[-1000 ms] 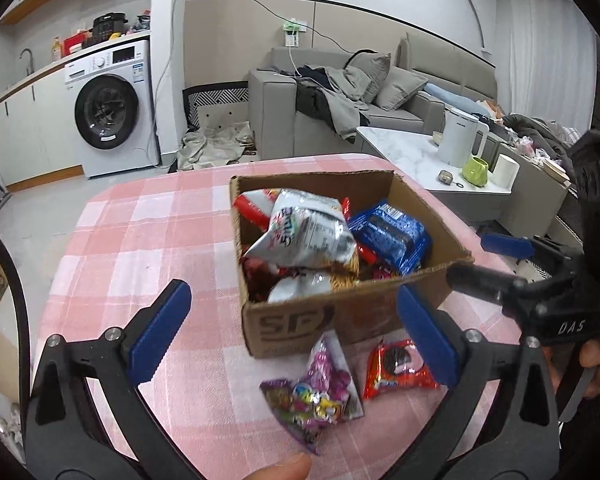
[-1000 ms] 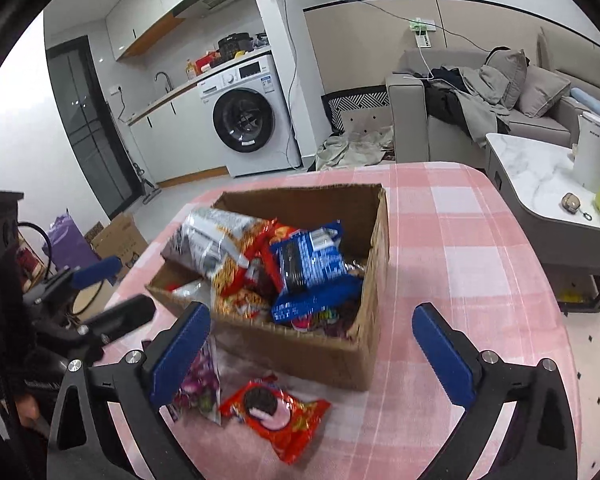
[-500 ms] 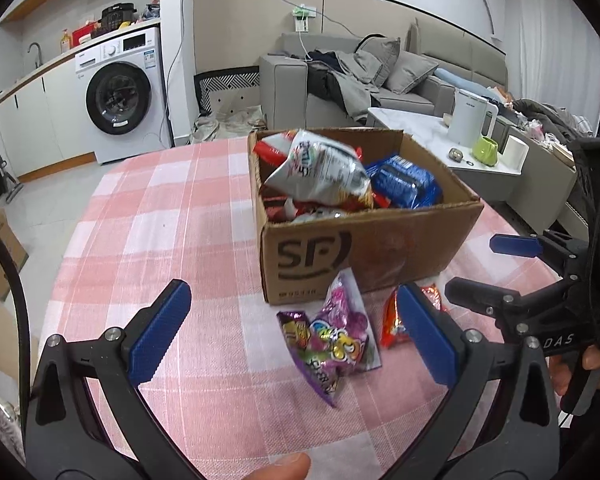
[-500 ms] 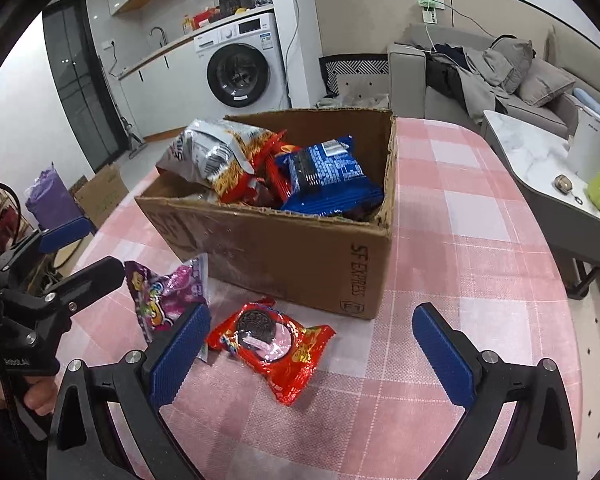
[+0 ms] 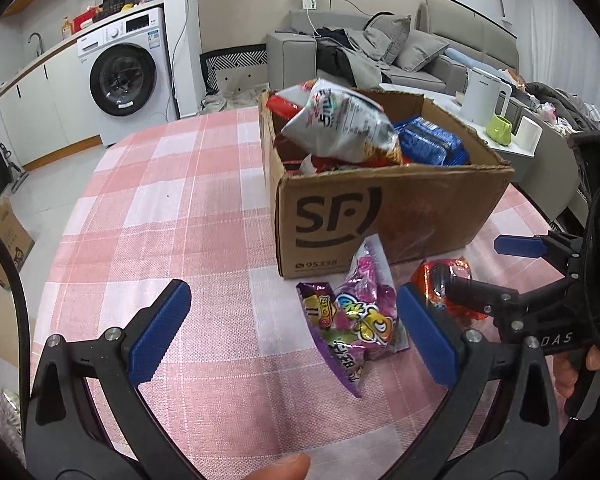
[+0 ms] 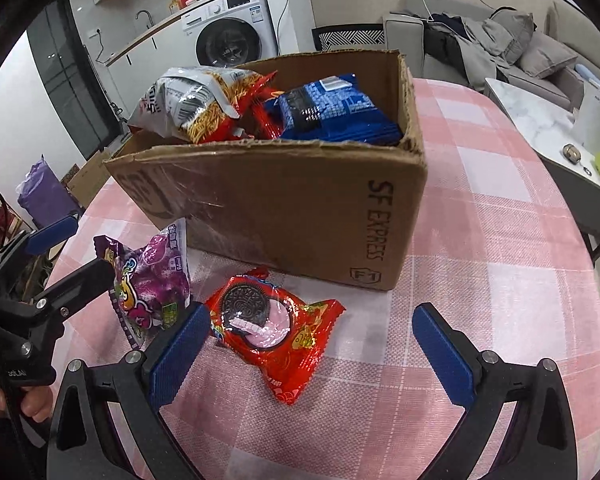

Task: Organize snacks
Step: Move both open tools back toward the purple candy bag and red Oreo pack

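A cardboard SF box (image 5: 400,216) (image 6: 292,208) stands on the pink checked tablecloth, filled with snacks: a silver noodle bag (image 5: 340,124) (image 6: 196,100) on top and a blue cookie pack (image 5: 432,144) (image 6: 328,108). In front of the box lie a purple candy bag (image 5: 360,316) (image 6: 152,280) and a red cookie packet (image 6: 272,324) (image 5: 440,280). My left gripper (image 5: 292,336) is open and low, with the purple bag just inside its right finger. My right gripper (image 6: 312,344) is open, with the red packet between its fingers, touching neither.
The round table (image 5: 172,200) drops off at left and right. Beyond it are a washing machine (image 5: 128,76), a grey sofa (image 5: 364,52) and a low marble side table (image 6: 540,116) with a kettle and a green cup. Cardboard boxes sit on the floor at left.
Both grippers have come down and closer to the two packets in front of the box; the box now looks bigger and is seen from lower. Both stay open.
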### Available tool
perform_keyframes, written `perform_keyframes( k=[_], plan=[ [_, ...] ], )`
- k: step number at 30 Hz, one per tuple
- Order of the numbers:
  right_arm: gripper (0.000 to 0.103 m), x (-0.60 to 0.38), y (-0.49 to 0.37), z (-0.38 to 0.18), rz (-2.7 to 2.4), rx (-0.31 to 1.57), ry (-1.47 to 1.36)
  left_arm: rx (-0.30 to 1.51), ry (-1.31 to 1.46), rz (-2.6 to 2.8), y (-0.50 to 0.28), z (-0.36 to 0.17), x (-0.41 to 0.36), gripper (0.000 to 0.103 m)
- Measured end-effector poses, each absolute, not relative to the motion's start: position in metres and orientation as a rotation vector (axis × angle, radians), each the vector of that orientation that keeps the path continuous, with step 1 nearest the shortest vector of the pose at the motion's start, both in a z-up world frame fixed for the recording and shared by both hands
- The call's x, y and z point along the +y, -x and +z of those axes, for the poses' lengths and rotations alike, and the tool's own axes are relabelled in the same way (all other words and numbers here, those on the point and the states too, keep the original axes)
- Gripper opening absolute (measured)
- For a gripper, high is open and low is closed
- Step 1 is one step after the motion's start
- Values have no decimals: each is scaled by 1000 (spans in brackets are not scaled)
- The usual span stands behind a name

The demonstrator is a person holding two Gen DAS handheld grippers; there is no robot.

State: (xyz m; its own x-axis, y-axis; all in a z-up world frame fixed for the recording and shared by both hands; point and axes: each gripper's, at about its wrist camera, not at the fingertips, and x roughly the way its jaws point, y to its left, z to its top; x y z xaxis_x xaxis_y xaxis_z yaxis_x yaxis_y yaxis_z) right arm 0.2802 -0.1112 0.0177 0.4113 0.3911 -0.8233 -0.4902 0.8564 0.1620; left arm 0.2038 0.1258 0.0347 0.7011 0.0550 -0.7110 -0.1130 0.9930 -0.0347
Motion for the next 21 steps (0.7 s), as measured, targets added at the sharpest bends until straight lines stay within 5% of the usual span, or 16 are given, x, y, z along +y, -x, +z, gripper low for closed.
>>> perform_keyframes(
  k=[21],
  plan=[
    [103,-95,-282,-8,516,1049,200,836,74,127,-216,23,139,102]
  ],
)
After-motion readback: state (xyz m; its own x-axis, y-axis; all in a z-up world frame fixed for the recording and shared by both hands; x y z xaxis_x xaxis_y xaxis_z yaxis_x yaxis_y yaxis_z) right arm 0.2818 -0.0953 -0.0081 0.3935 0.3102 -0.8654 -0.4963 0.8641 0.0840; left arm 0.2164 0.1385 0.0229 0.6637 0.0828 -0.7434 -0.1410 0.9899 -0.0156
